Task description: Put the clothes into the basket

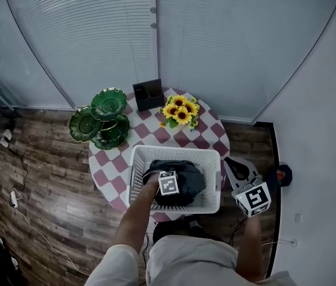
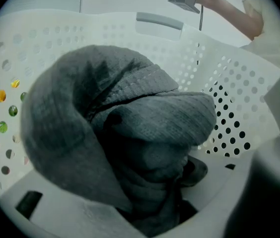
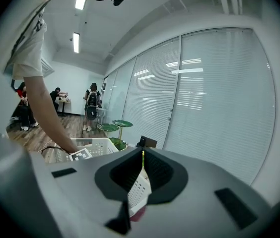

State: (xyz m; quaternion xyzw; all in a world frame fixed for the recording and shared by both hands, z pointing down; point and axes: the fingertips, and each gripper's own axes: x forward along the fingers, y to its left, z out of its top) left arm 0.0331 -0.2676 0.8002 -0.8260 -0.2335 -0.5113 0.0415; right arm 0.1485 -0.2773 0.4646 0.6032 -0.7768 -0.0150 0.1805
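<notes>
Lower the dark garment (image 2: 130, 133), clamped in the left gripper (image 1: 169, 187) at frame centre, fully below the basket (image 1: 137, 159) rim before releasing; hold the closed, empty right gripper (image 3: 141, 157) clear.

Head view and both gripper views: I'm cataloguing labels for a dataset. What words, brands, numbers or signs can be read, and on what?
No readable text in any view.
Markers only: the left gripper cube and right gripper cube carry square black-and-white patterns, not letters.
No print visible on the dark garment, basket or black box.
</notes>
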